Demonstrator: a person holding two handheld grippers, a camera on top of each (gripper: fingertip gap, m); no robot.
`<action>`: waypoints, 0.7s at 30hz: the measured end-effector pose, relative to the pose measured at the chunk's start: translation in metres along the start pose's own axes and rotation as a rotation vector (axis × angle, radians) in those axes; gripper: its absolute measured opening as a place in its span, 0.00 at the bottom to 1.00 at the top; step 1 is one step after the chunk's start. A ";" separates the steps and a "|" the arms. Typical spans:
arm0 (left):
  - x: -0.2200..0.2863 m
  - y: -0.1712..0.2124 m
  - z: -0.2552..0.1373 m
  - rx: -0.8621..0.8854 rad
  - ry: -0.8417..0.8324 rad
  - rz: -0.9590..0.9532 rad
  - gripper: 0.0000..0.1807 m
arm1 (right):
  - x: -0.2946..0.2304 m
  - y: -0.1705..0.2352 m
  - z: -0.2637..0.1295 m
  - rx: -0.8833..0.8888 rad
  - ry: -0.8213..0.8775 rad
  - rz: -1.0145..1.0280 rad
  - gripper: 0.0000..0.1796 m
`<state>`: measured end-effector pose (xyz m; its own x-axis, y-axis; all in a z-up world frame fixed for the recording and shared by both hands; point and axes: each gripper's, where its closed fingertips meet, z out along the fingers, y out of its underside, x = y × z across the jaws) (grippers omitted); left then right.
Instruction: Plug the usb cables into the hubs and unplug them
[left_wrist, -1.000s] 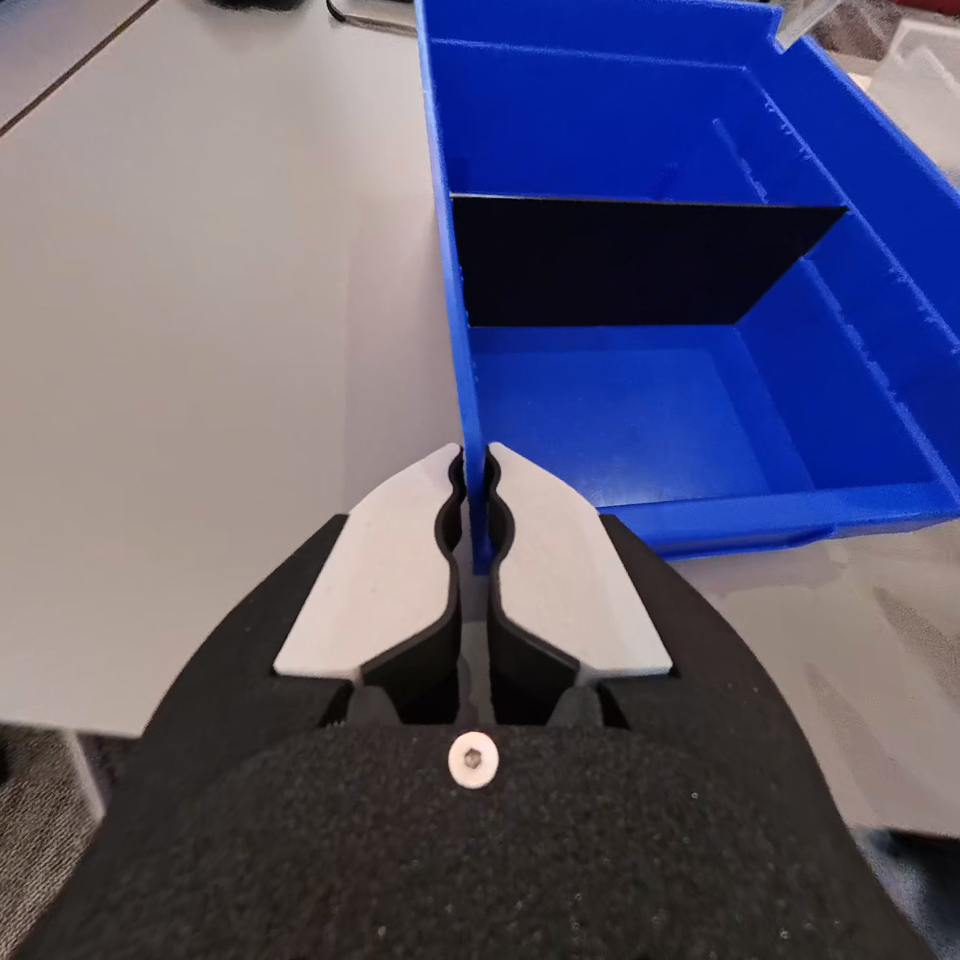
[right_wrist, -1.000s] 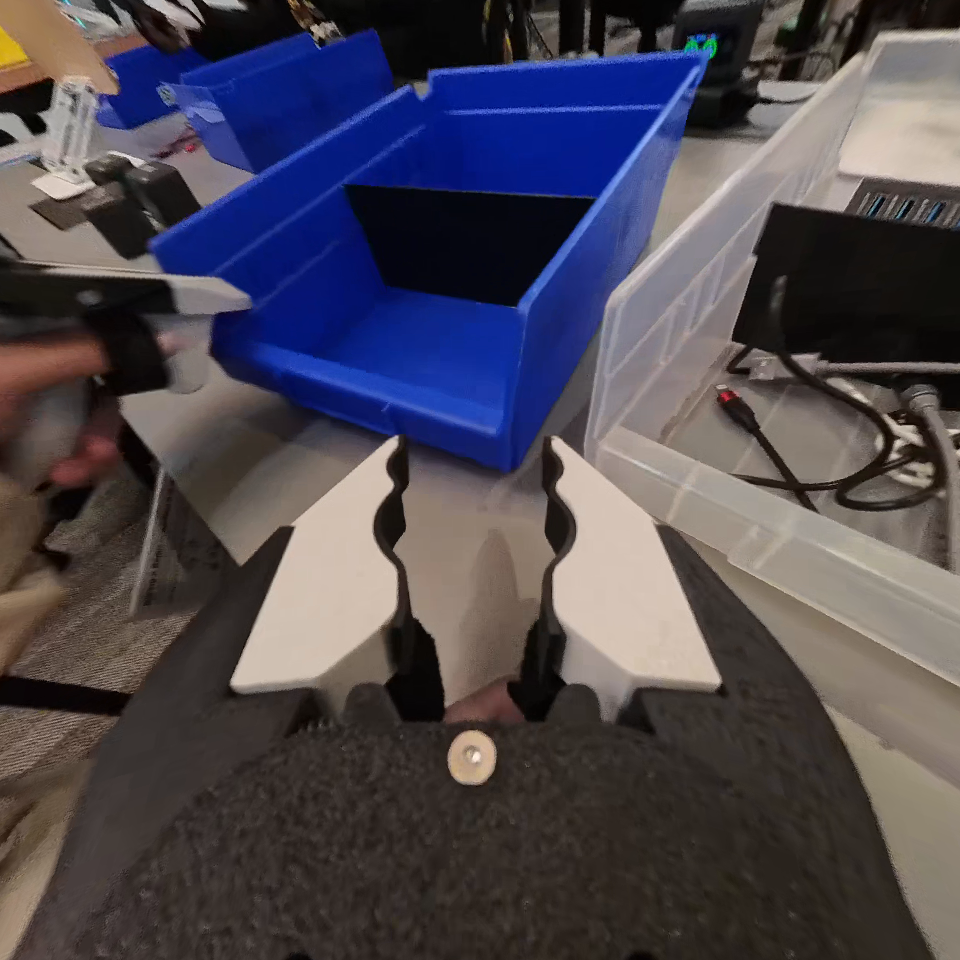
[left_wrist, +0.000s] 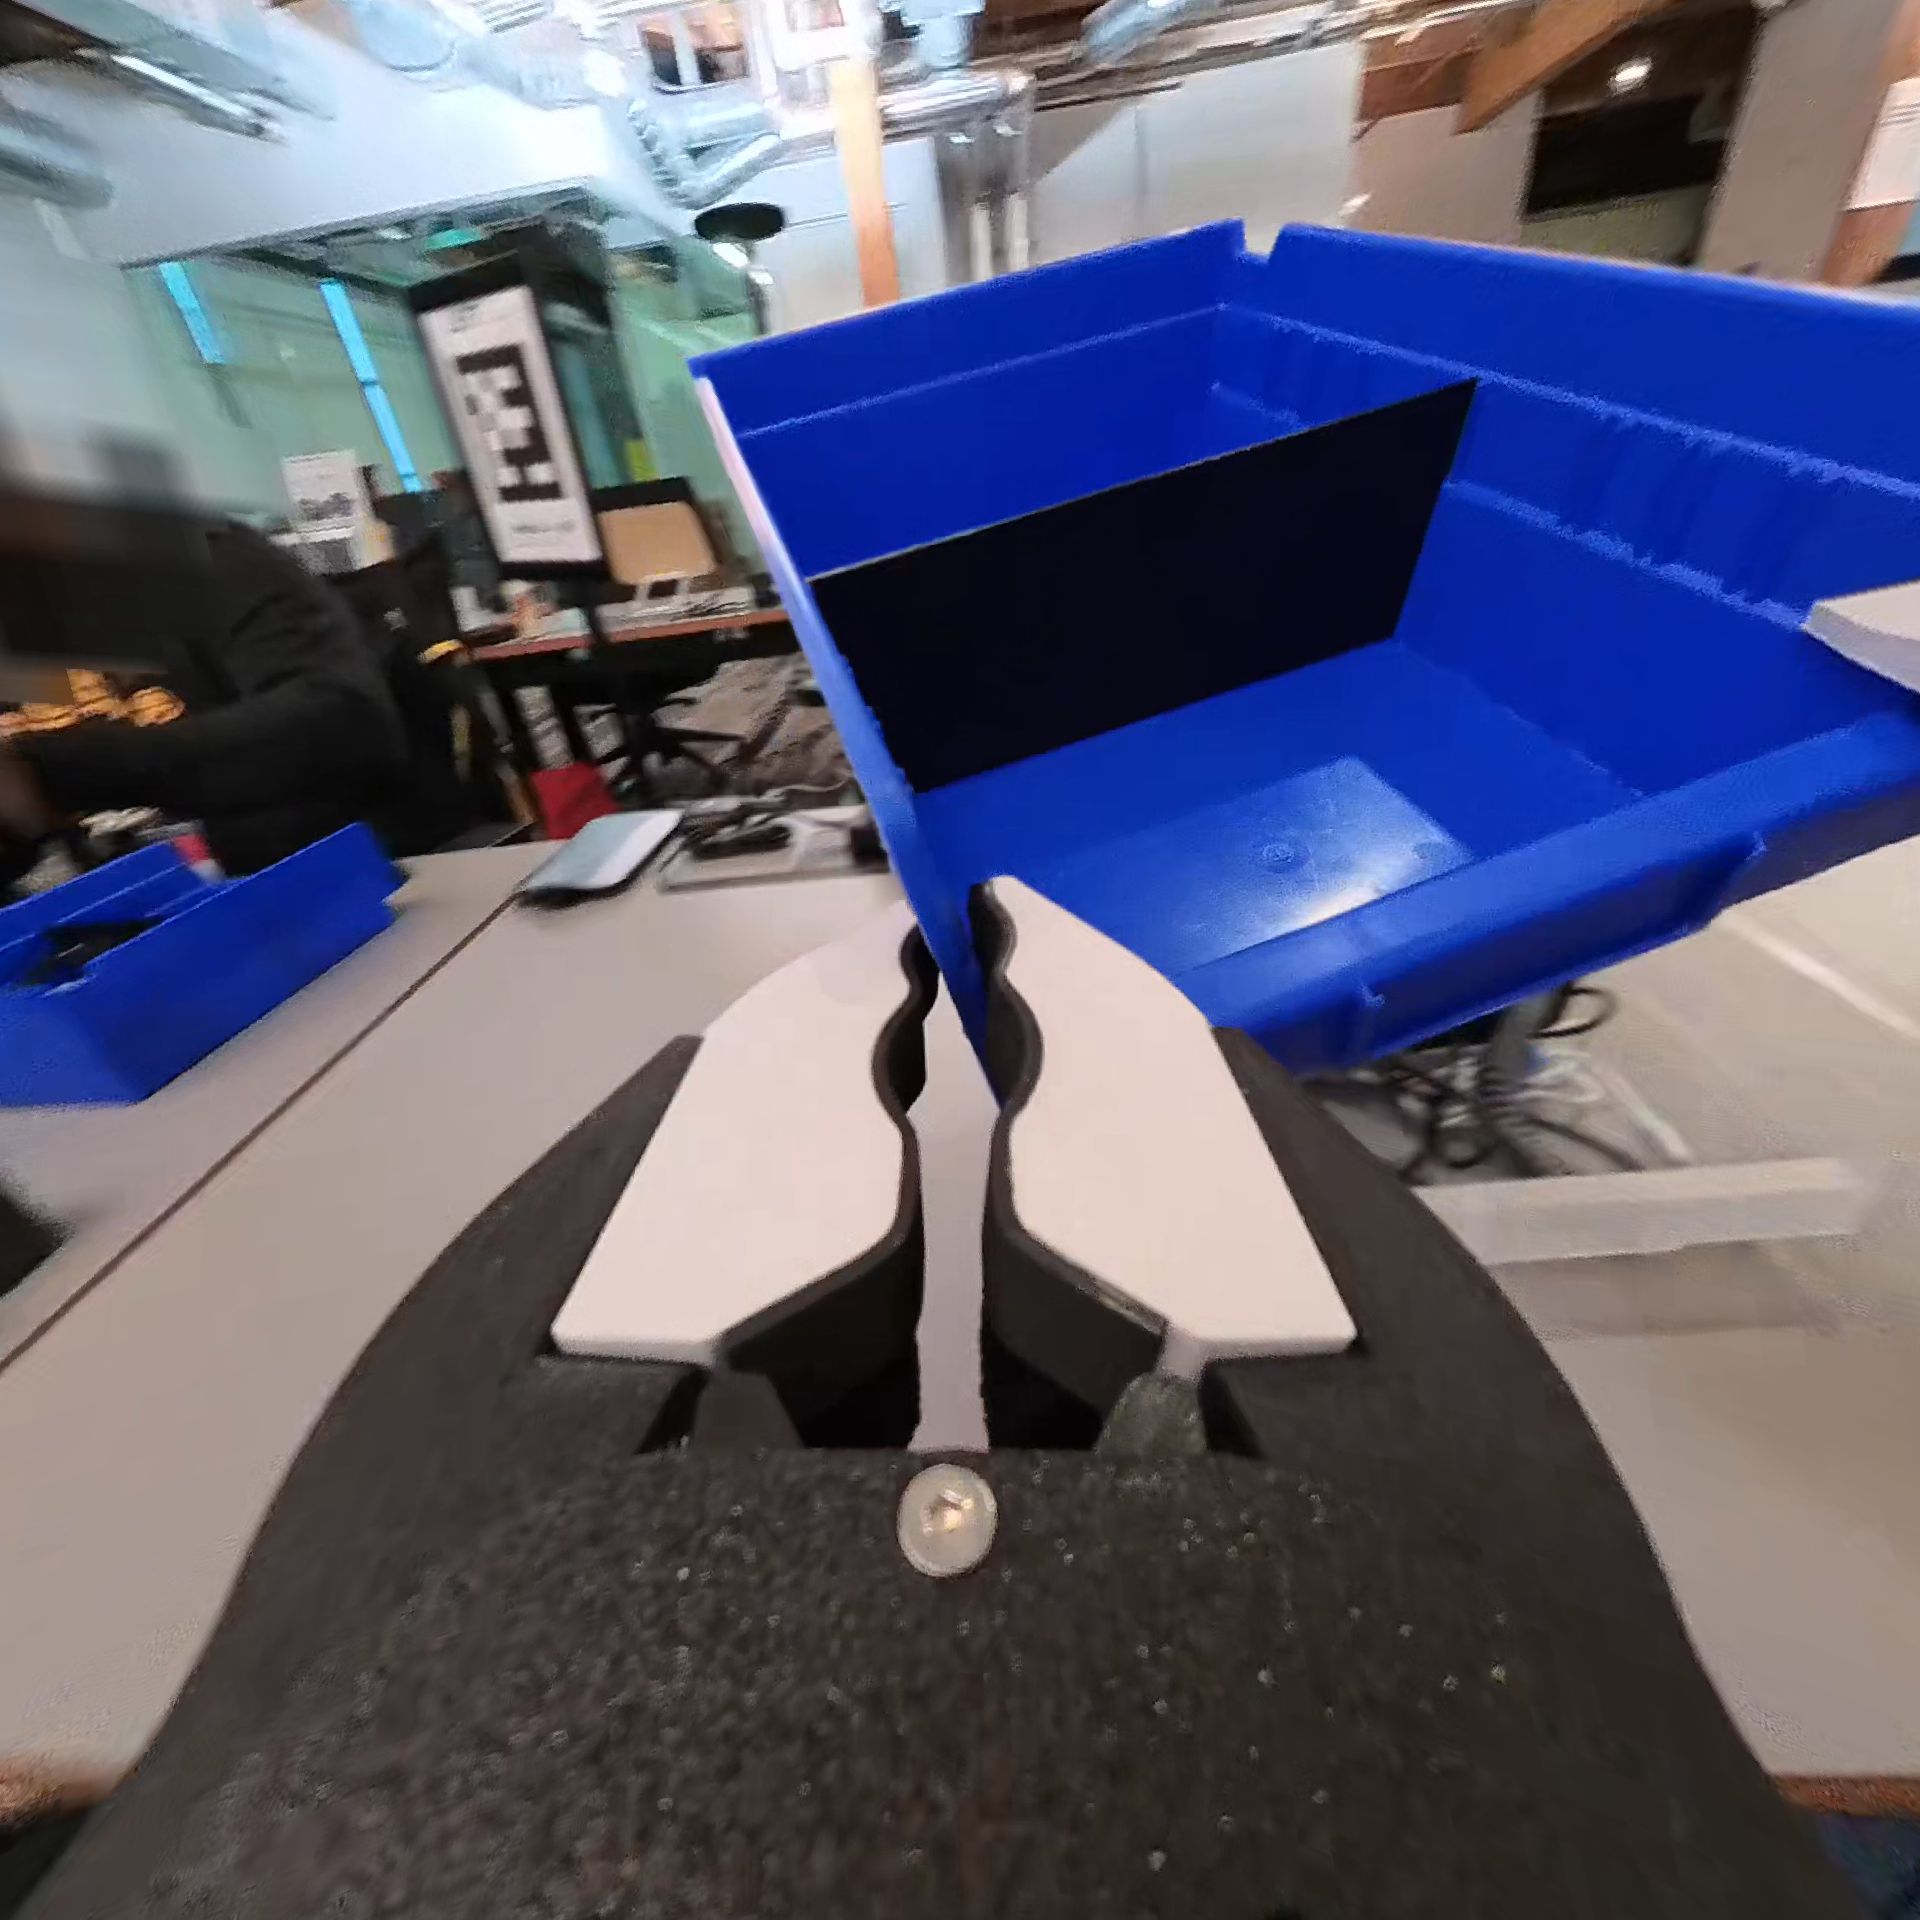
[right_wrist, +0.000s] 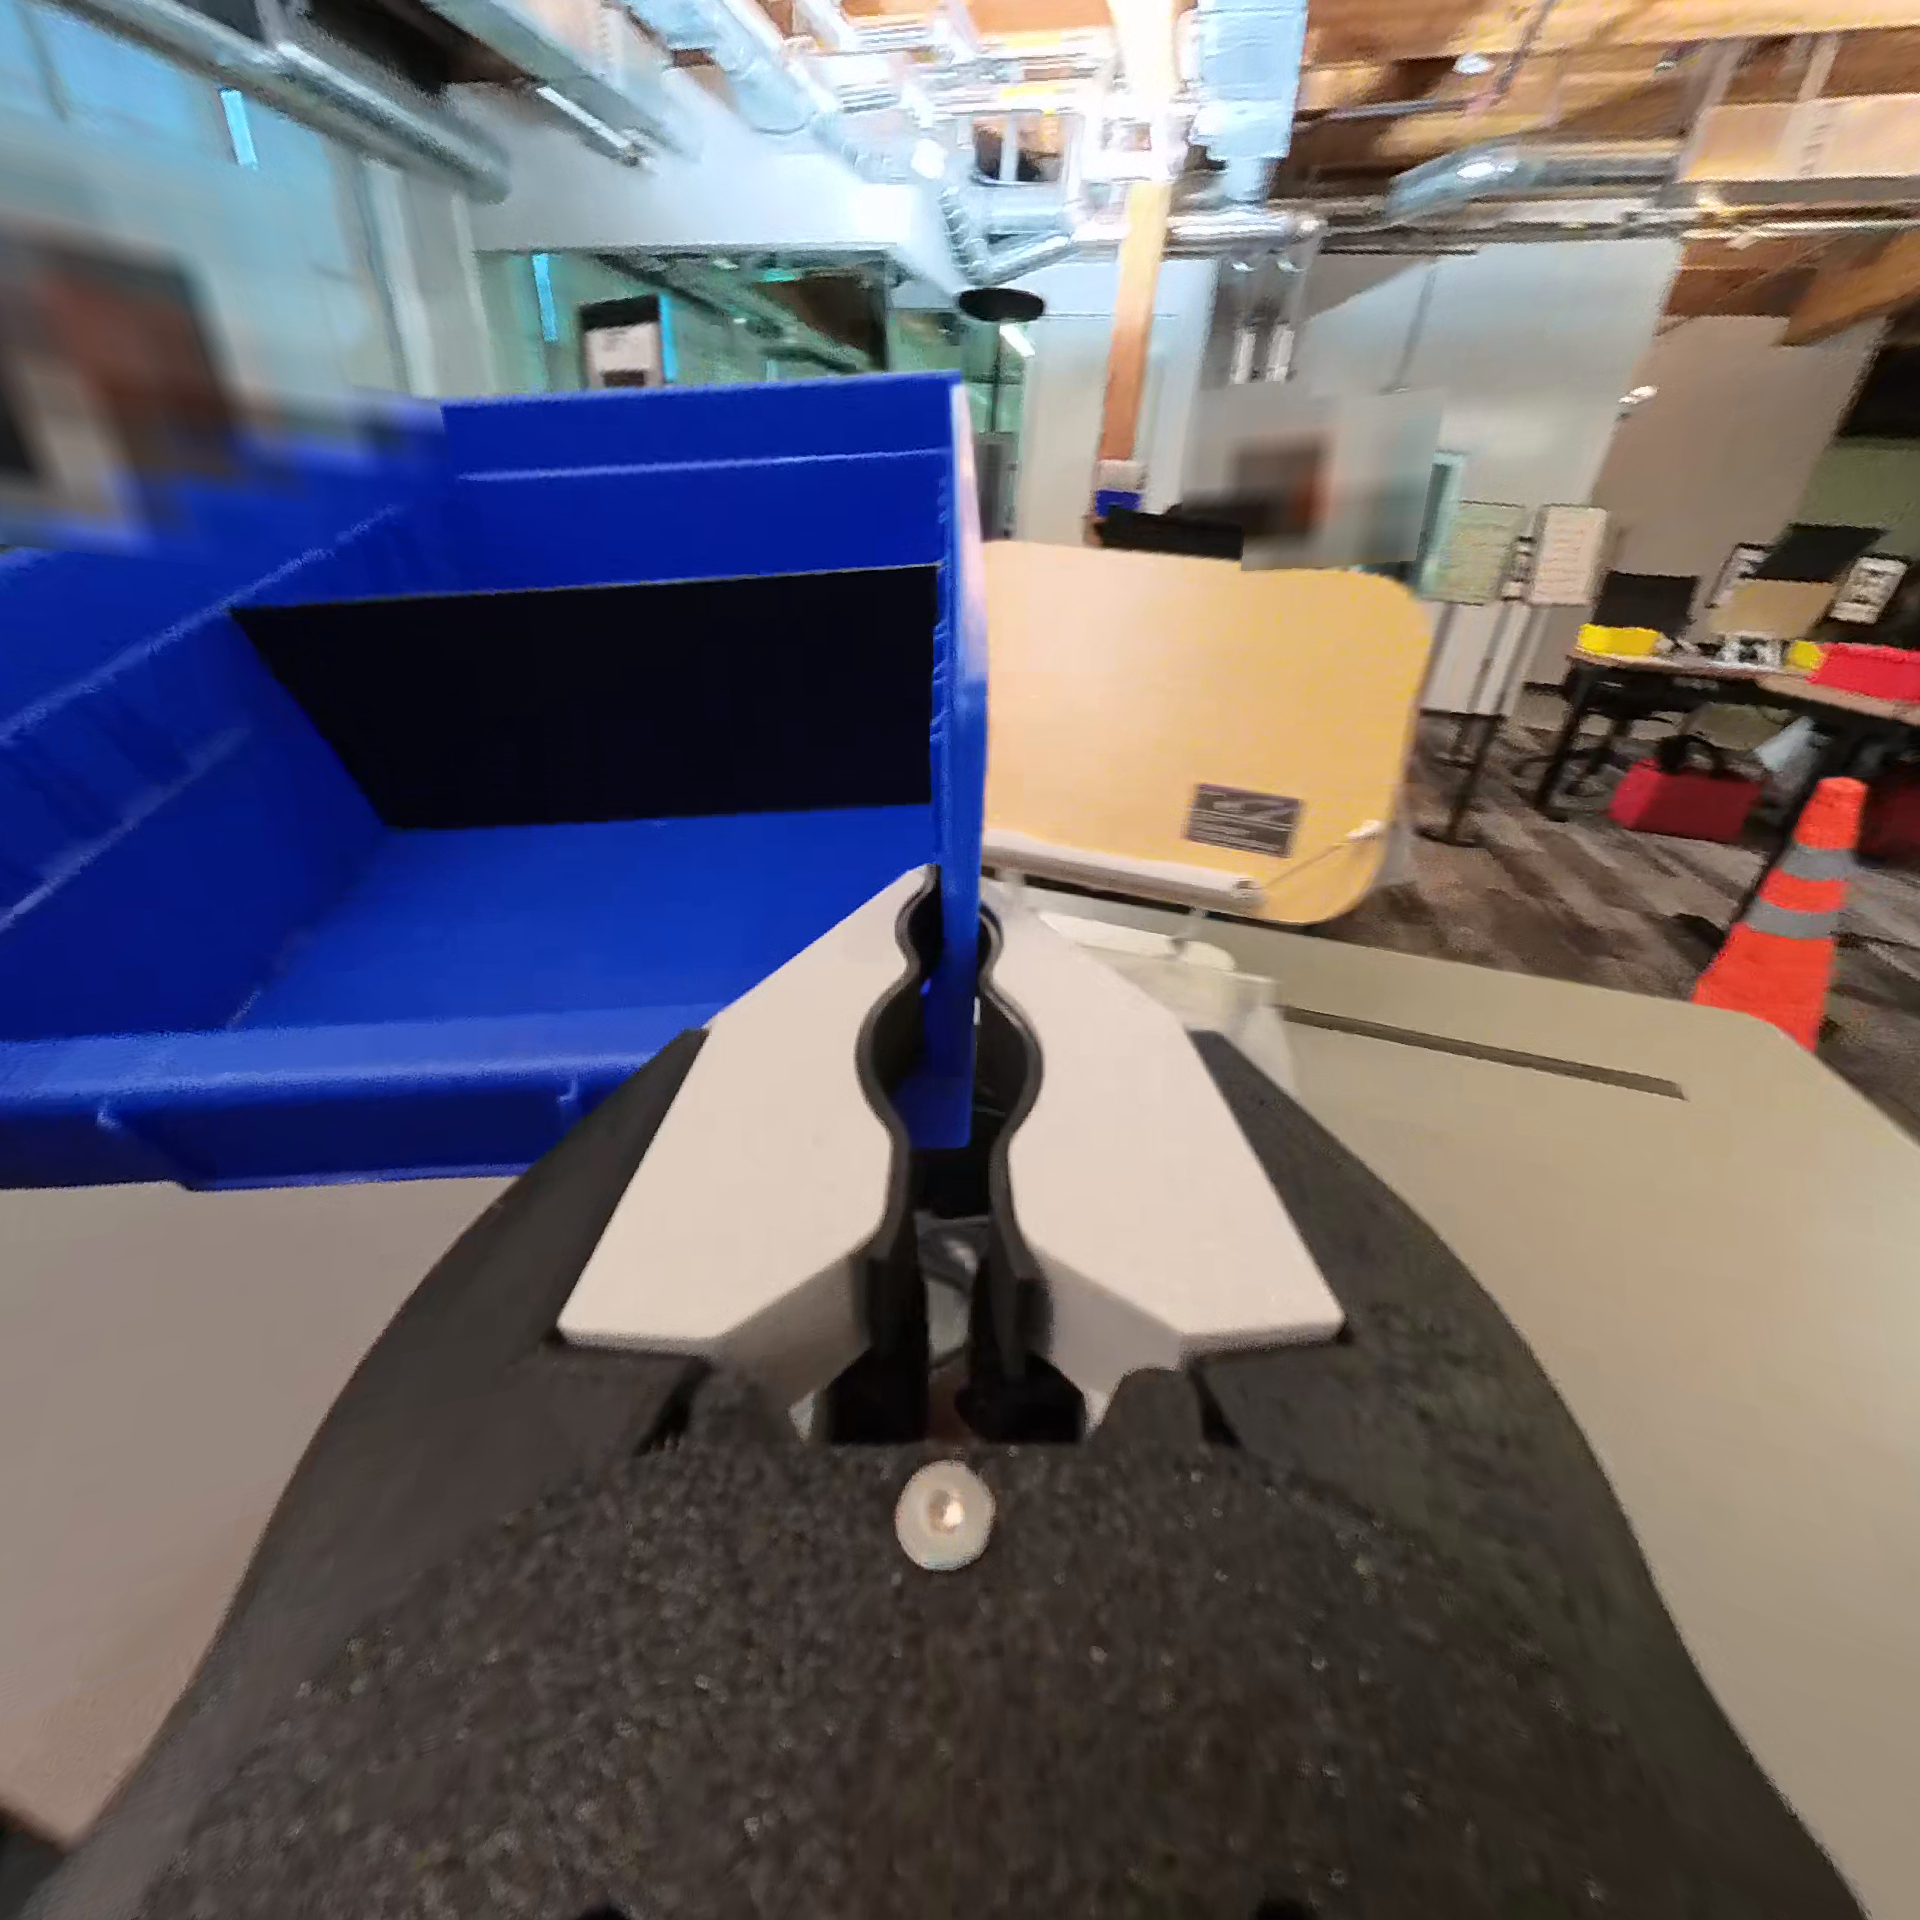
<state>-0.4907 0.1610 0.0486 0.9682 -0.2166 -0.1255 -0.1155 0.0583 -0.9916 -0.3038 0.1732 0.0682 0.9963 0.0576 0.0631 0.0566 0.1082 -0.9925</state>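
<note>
- Left gripper: white fingers closed to a narrow gap, clamping the left side wall of the blue bin near its front corner.
- Right gripper: fingers likewise closed on the bin's right side wall, tips level, pointing forward.

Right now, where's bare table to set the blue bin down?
Bare table between left gripper and second blue bin; also right of right gripper. Crowded: cables below the held blue bin.
</note>
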 end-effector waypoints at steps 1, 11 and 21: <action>0.021 -0.008 0.011 0.005 0.042 0.003 0.03 | 0.024 -0.004 -0.001 -0.004 0.031 0.017 0.01; 0.277 -0.007 0.108 -0.092 0.317 0.074 0.03 | 0.287 0.045 -0.026 -0.151 0.316 0.015 0.00; 0.396 0.098 0.146 -0.315 0.413 0.088 0.03 | 0.391 0.182 -0.041 -0.477 0.411 0.070 0.01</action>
<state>-0.0863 0.2233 -0.0934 0.7910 -0.5937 -0.1475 -0.3148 -0.1882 -0.9303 0.0990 0.1745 -0.0923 0.9364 -0.3480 0.0452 -0.0817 -0.3415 -0.9363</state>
